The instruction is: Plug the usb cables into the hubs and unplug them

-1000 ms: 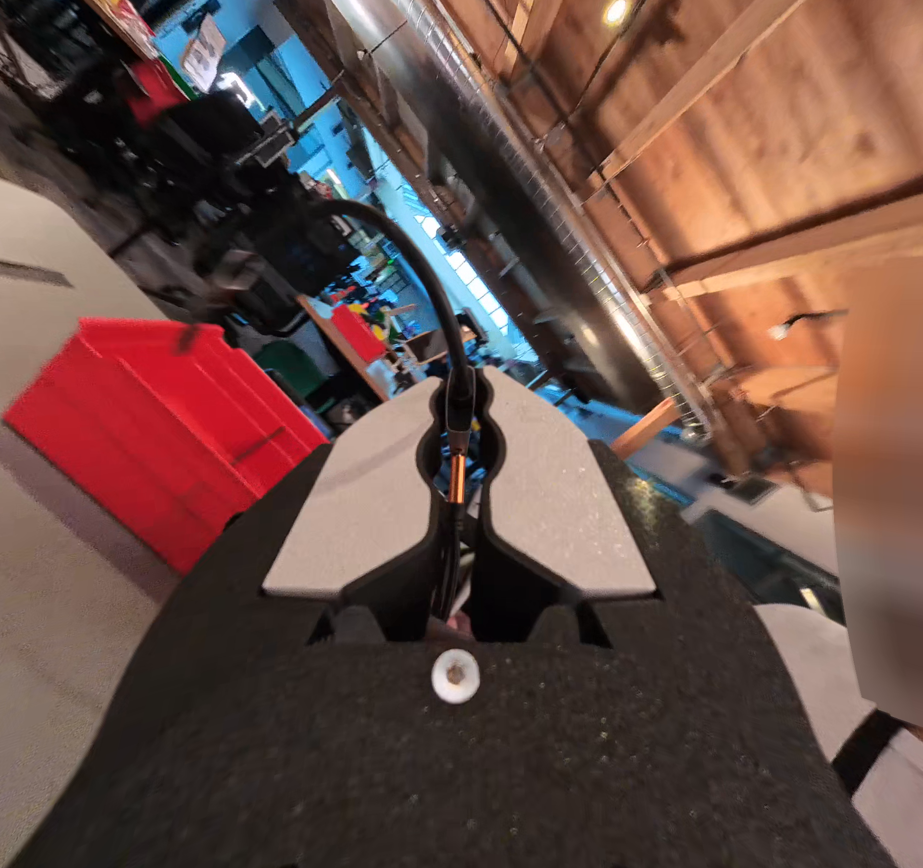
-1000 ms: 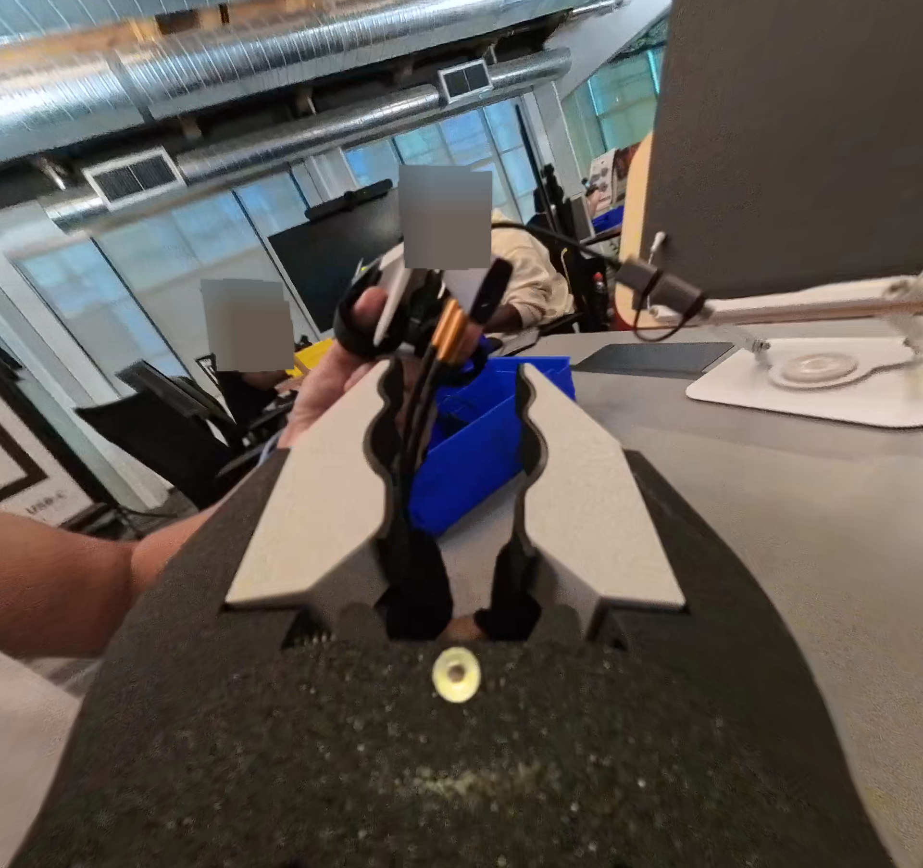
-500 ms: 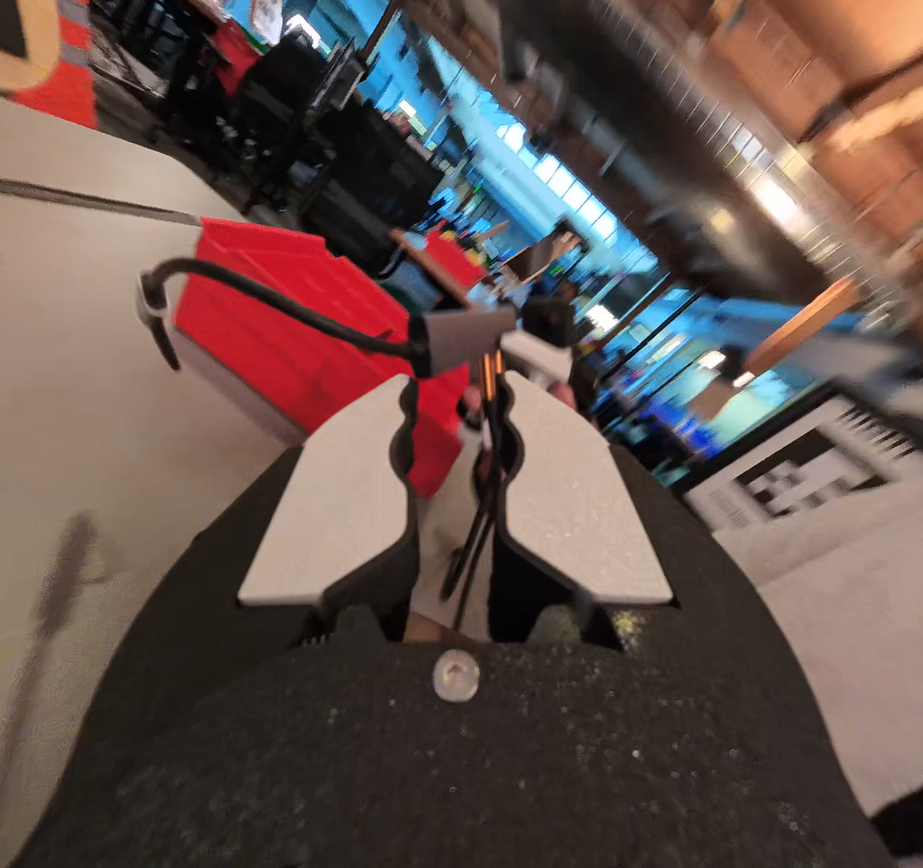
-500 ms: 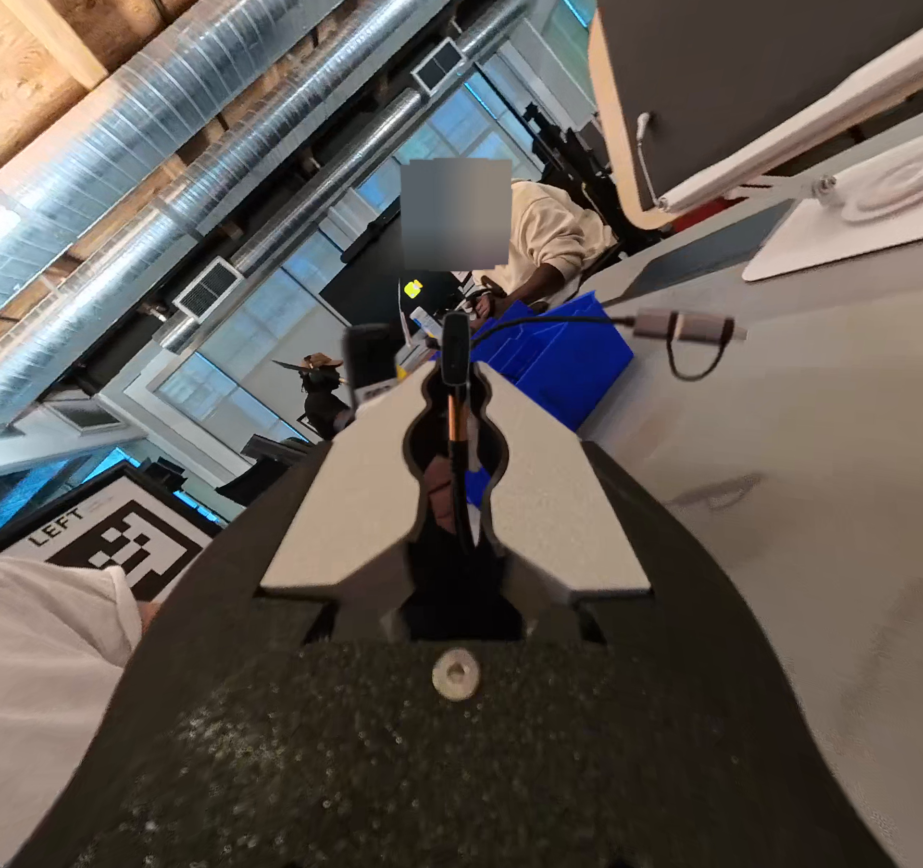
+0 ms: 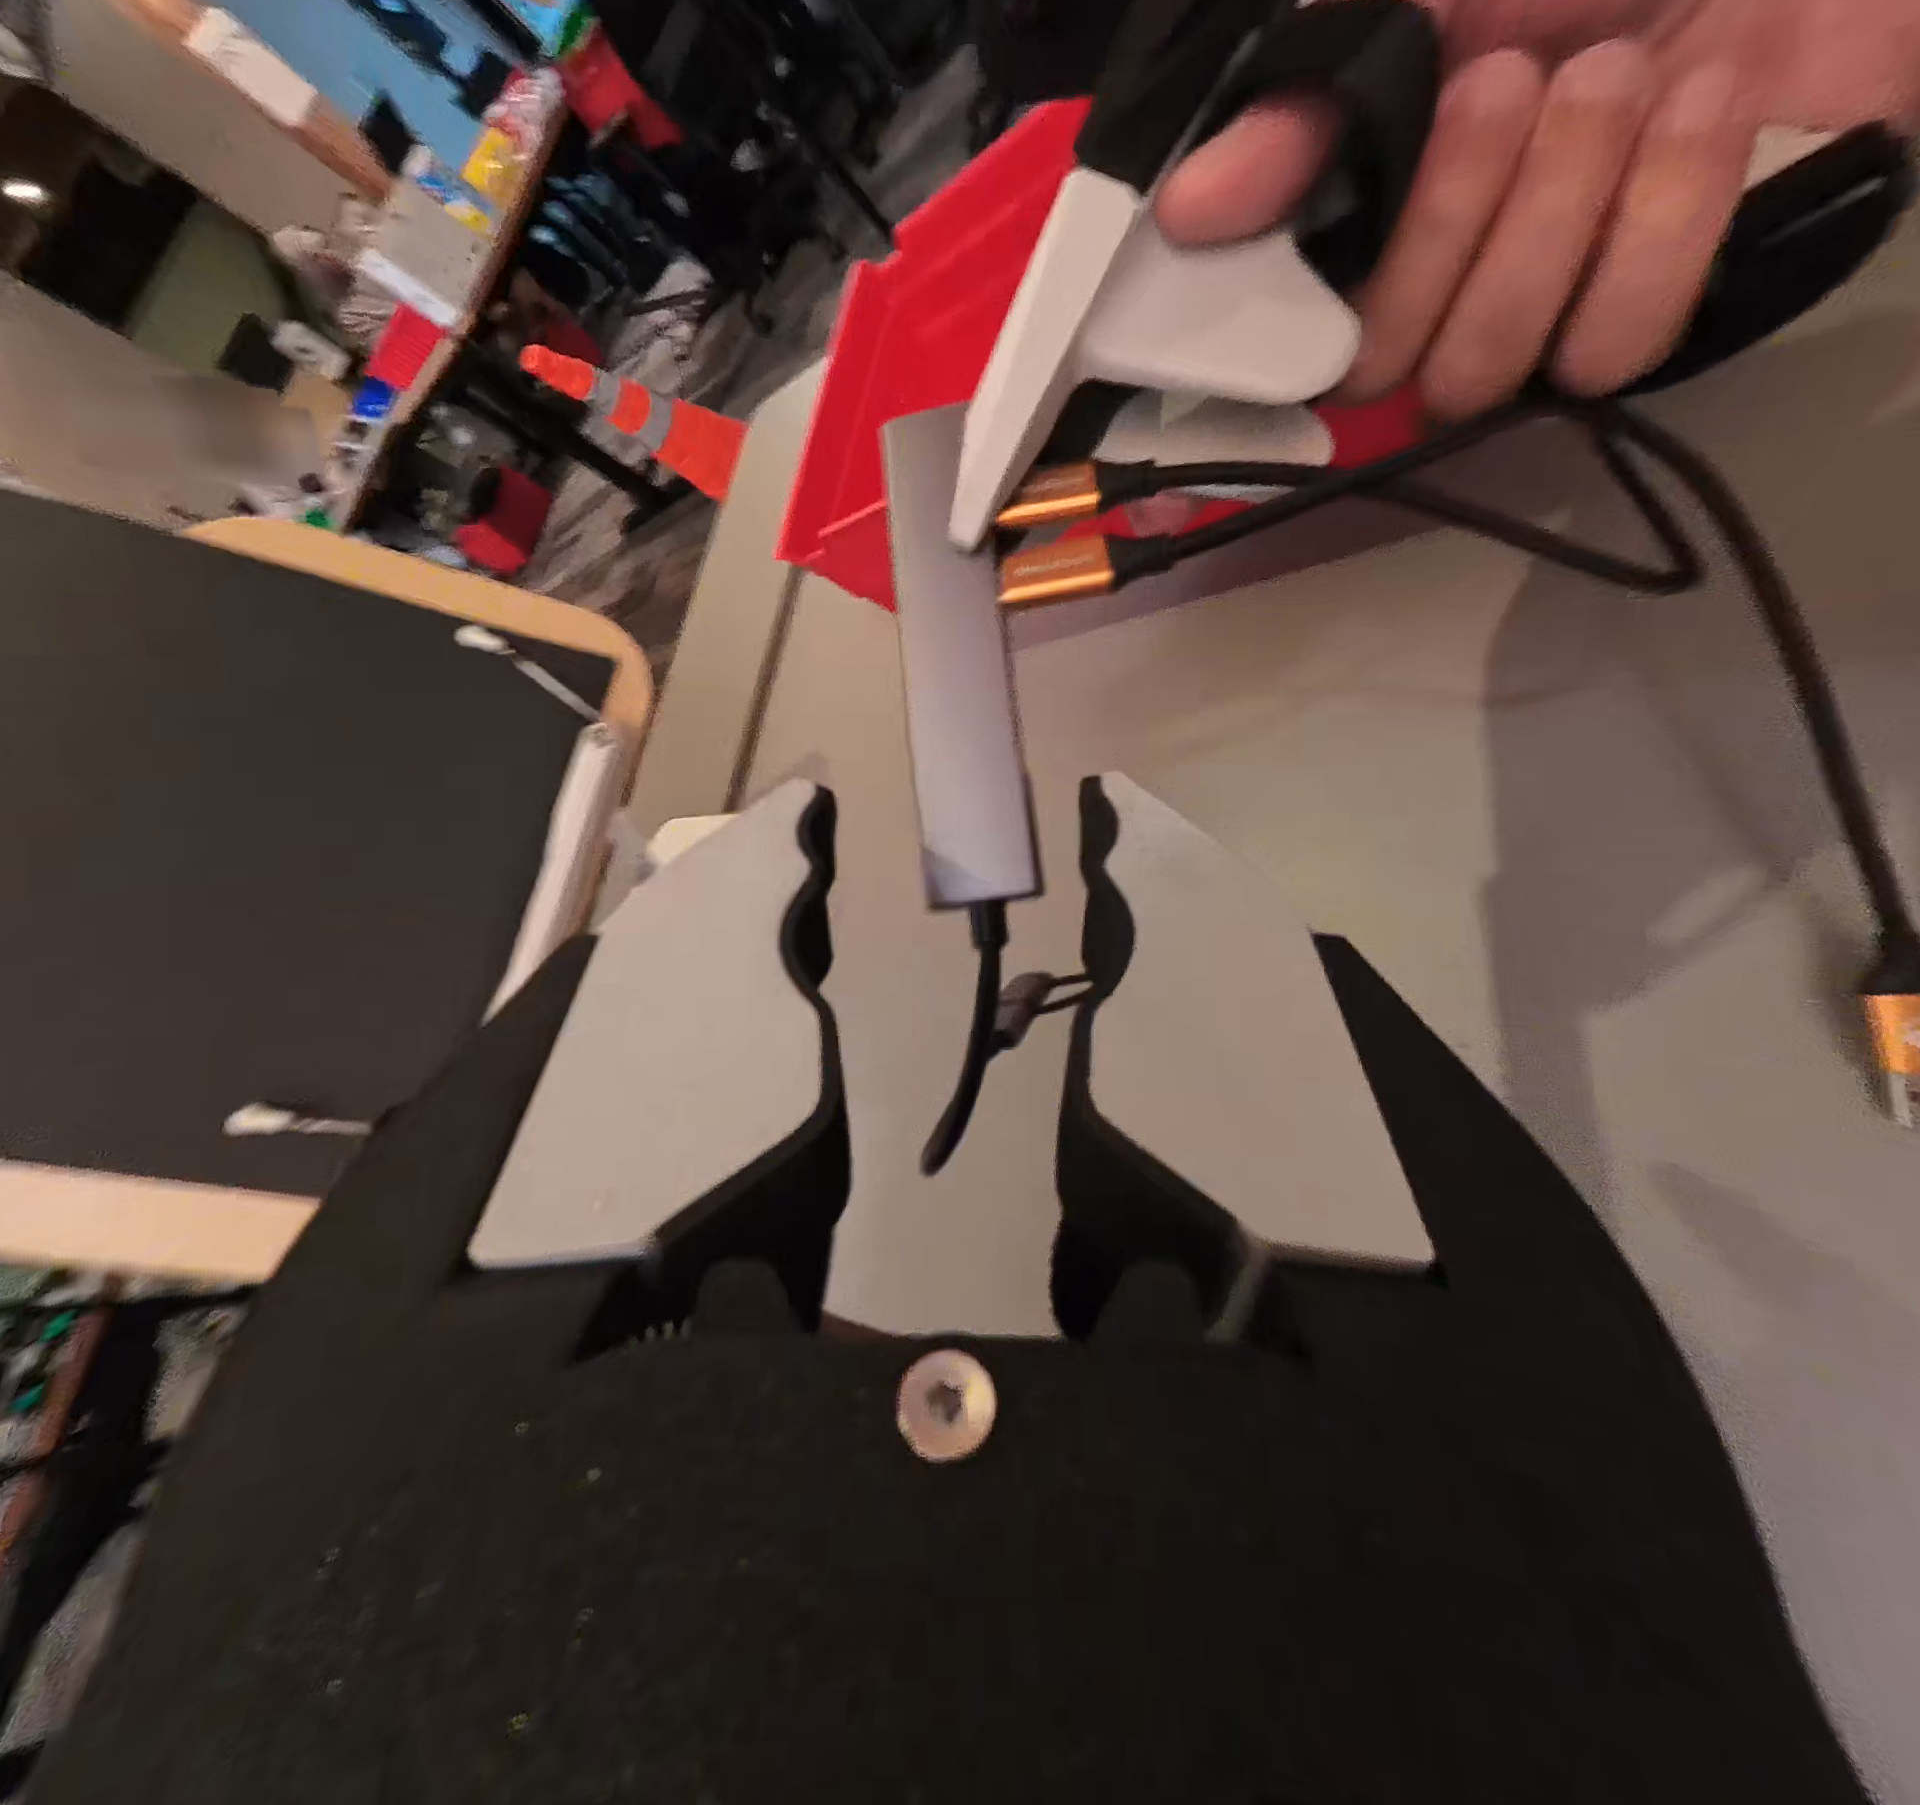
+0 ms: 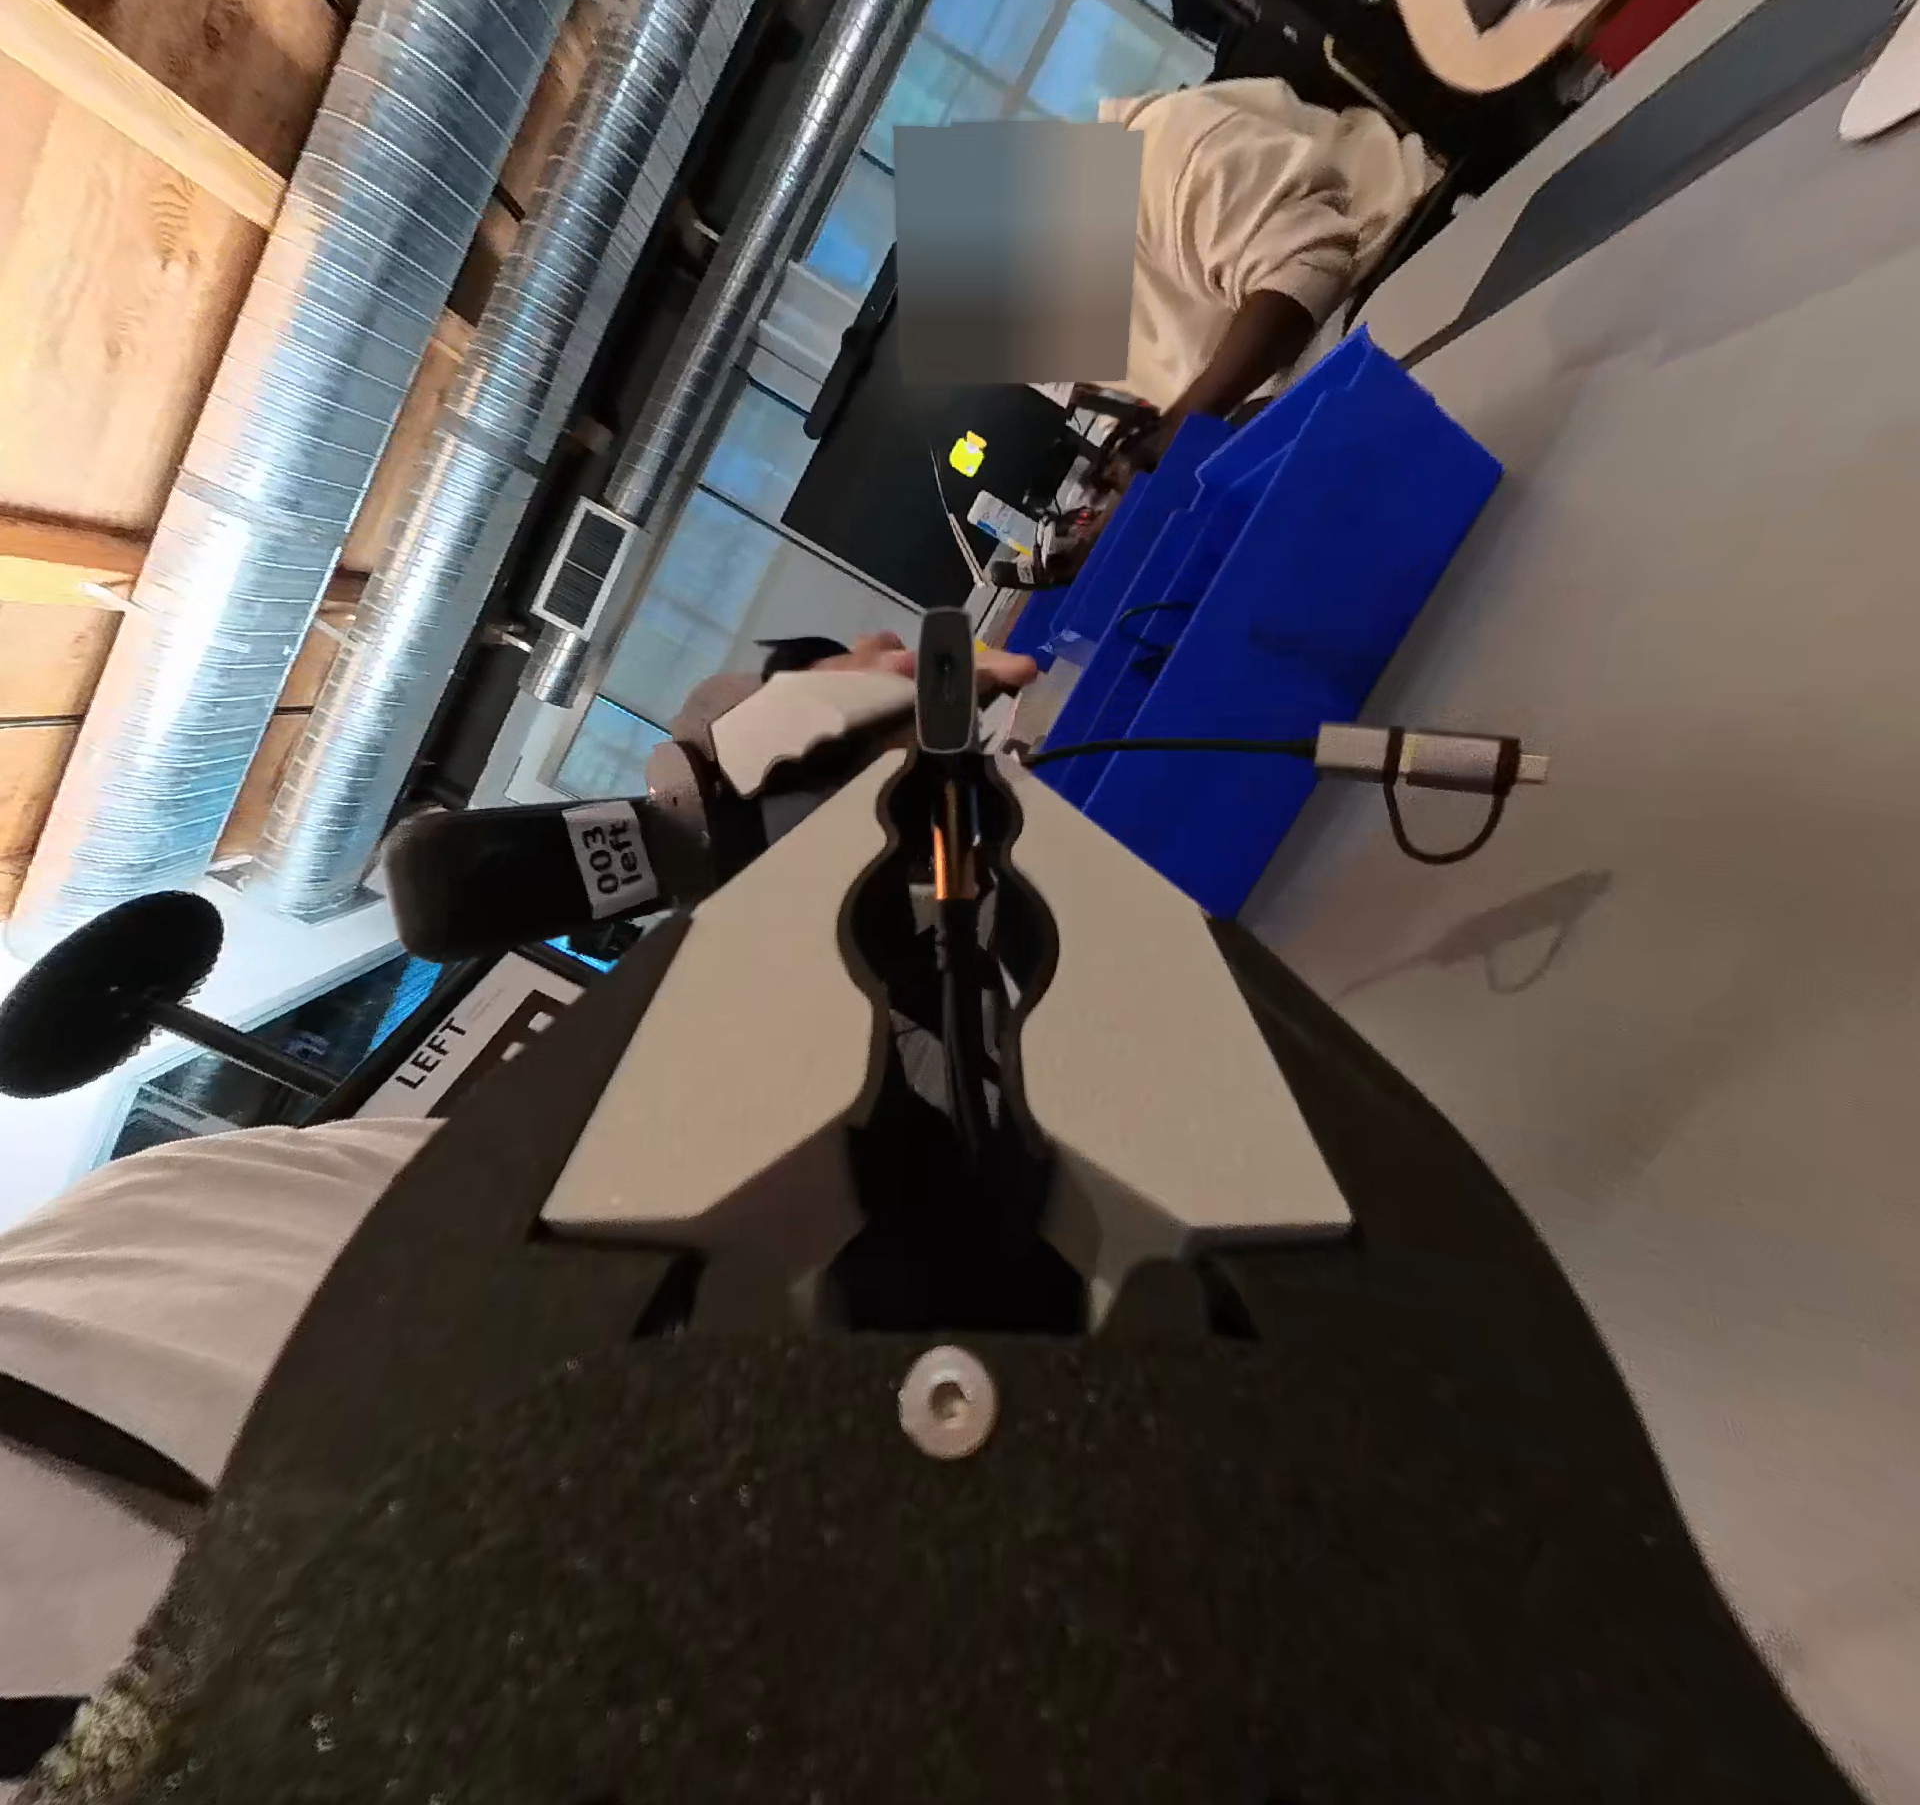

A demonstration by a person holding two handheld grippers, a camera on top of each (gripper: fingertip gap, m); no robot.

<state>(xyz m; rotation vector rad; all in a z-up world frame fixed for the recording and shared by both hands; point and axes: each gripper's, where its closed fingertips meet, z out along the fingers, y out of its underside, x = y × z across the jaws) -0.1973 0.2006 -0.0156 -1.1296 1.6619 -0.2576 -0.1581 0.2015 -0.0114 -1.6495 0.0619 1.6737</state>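
Already two orange-collared USB plugs [image 5: 1049, 534] sit seated in the side of the grey USB hub [image 5: 961, 675], while a third orange plug [image 5: 1893, 1054] lies loose on the worktop [image 5: 1351, 768] far off to the right, so plugging looks part done and unplugging is judged still ahead. The right gripper [image 6: 940, 789] has its fingers closed on the hub's far end, beside the seated plugs. The left gripper [image 5: 951, 810] is wide open and empty, the hub's near end hanging just ahead between its fingertips and touching neither.

loose orange plug [image 5: 1893, 1054] cut by edge, hand [image 5: 1590, 124] blurred
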